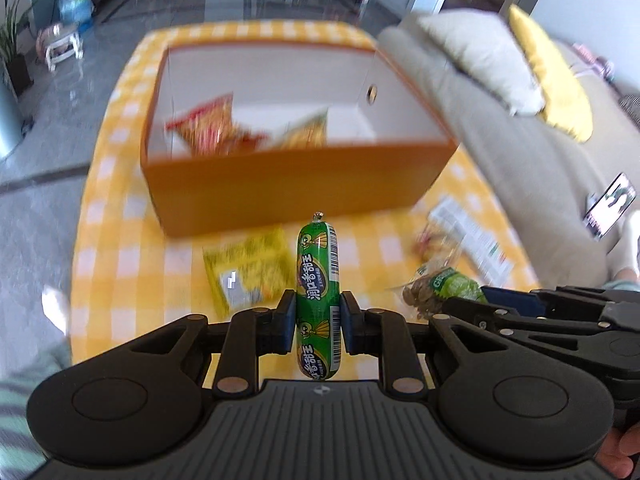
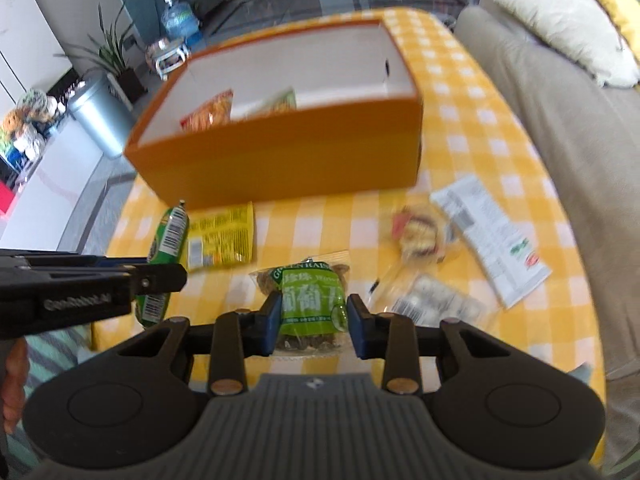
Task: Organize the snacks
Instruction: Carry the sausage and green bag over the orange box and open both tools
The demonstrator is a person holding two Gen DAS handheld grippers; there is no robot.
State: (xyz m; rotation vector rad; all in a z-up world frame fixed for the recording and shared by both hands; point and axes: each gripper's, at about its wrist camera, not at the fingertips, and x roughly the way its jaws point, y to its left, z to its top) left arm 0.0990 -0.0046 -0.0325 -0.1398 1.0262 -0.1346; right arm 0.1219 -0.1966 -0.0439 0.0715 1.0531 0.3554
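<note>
My left gripper (image 1: 318, 306) is shut on a green sausage stick (image 1: 318, 264), which stands upright between the pads above the yellow checked table (image 1: 132, 240). My right gripper (image 2: 313, 306) is shut on a clear bag of green raisins (image 2: 310, 300), held just off the cloth. Ahead of both stands an open orange box (image 2: 280, 164) with a red snack packet (image 2: 210, 114) and a yellow-green packet (image 2: 280, 104) inside. In the right wrist view, the left gripper (image 2: 160, 276) and its sausage stick (image 2: 170, 232) show at the left.
On the cloth lie a yellow packet (image 2: 222, 240), a long white packet (image 2: 492, 236) and two clear sweet packets (image 2: 416, 236). A grey sofa (image 1: 520, 152) with cushions runs along the table's right side. Floor, a metal bin (image 2: 100, 116) and plants are to the left.
</note>
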